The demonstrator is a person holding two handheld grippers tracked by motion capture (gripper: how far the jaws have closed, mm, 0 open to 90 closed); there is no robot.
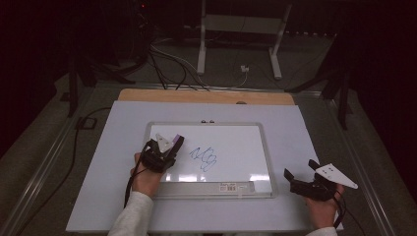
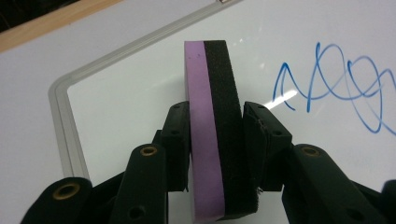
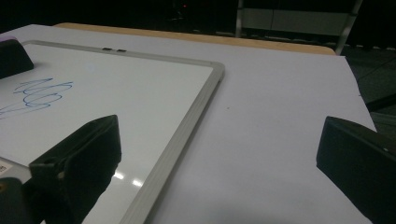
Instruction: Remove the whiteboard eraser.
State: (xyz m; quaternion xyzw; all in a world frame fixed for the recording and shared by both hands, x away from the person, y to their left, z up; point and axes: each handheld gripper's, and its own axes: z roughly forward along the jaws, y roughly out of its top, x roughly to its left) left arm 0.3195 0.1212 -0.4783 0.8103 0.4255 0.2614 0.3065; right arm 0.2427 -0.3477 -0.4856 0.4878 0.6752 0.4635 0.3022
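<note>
Table (image 1: 123, 196): a pale sheet covers it, with a wooden edge showing at the far side.
Whiteboard (image 1: 236, 135): lies flat in the middle of the table, metal-framed, long side toward the person.
Scribble (image 1: 204, 158): blue loops near the board's centre, just right of the left gripper.
Left forearm: comes in from the bottom edge in a white sleeve, angled up and slightly right, the hand wrapped around the gripper body.
Left gripper (image 2: 215, 135): over the board's left half, jaws clamped on the eraser.
Right gripper (image 1: 301, 171): rests on the table just off the board's lower right corner, jaws spread wide with nothing between them.
Eraser (image 2: 212, 116): purple foam with a black felt face, held on edge; whether it touches the board is hard to tell.
</note>
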